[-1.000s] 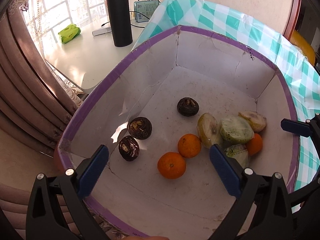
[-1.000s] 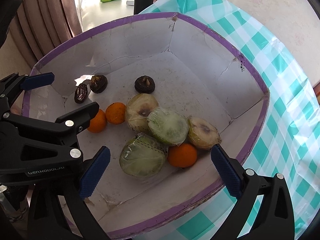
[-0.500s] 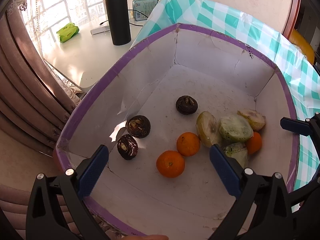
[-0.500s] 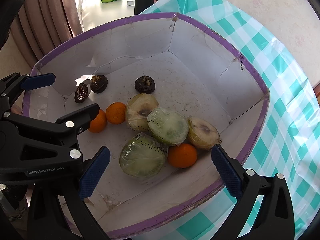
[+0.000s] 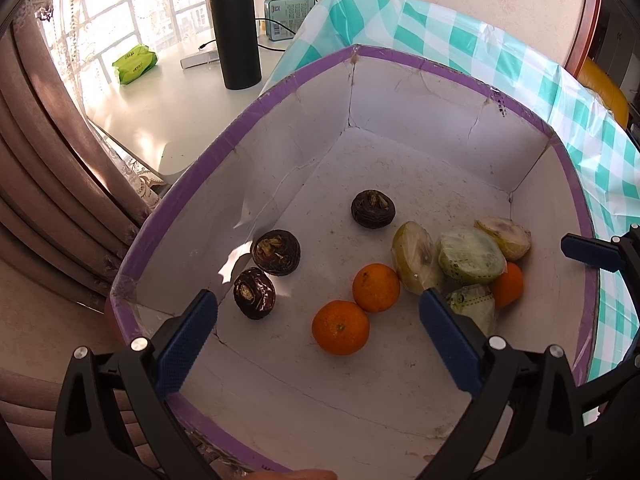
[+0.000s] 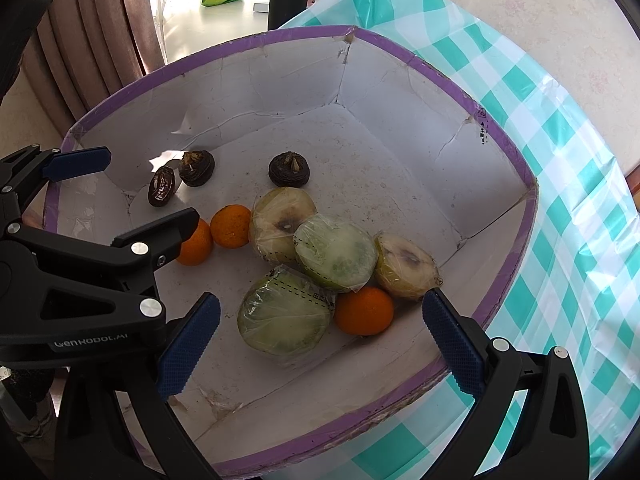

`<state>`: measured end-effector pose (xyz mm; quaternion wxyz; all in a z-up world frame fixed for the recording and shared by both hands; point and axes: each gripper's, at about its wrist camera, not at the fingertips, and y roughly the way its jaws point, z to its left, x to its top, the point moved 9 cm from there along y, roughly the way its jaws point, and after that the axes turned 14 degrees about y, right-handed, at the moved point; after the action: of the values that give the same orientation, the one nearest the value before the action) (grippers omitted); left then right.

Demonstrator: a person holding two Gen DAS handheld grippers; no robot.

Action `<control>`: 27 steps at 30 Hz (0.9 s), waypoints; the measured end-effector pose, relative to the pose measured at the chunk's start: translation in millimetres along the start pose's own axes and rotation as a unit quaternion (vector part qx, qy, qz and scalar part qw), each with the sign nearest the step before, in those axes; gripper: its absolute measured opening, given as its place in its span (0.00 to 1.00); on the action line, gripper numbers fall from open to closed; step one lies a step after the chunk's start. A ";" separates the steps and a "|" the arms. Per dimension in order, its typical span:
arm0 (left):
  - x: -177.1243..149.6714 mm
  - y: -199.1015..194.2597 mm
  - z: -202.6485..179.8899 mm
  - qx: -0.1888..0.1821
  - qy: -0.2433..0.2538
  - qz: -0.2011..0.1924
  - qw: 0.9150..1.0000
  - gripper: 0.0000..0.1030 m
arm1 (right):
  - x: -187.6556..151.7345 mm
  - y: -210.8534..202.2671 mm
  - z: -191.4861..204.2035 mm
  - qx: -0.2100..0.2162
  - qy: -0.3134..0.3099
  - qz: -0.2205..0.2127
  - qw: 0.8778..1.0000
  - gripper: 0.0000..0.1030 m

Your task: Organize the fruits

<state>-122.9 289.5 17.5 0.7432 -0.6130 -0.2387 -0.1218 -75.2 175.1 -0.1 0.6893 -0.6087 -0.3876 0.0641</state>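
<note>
Both grippers hover over the box (image 5: pixel 400 60), left gripper (image 5: pixel 318 334) wide and empty, right gripper (image 6: pixel 320 334) wide and empty too. On the box floor, three dark fruits (image 5: pixel 275 252) lie left, two oranges (image 5: pixel 376 287) touch in the middle, and wrapped halves (image 6: pixel 336 254) pile right, a third orange (image 6: pixel 364 311) tucked against them
</note>
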 end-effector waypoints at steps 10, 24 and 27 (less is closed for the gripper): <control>0.1 0.0 -0.3 0.000 0.000 0.000 1.000 0.98 | 0.2 0.0 -0.3 -0.002 0.000 -0.001 1.000 0.95; 0.2 0.1 -0.4 0.000 0.000 0.000 1.000 0.98 | 0.7 0.3 0.4 -0.004 0.001 -0.002 1.000 0.95; 0.2 0.1 -0.4 0.000 0.000 0.001 1.000 0.98 | 1.5 0.3 0.2 -0.005 0.002 -0.003 1.000 0.95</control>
<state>-122.6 289.2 17.4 0.7434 -0.6134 -0.2380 -0.1205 -74.2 176.2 0.2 0.6872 -0.6110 -0.3886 0.0585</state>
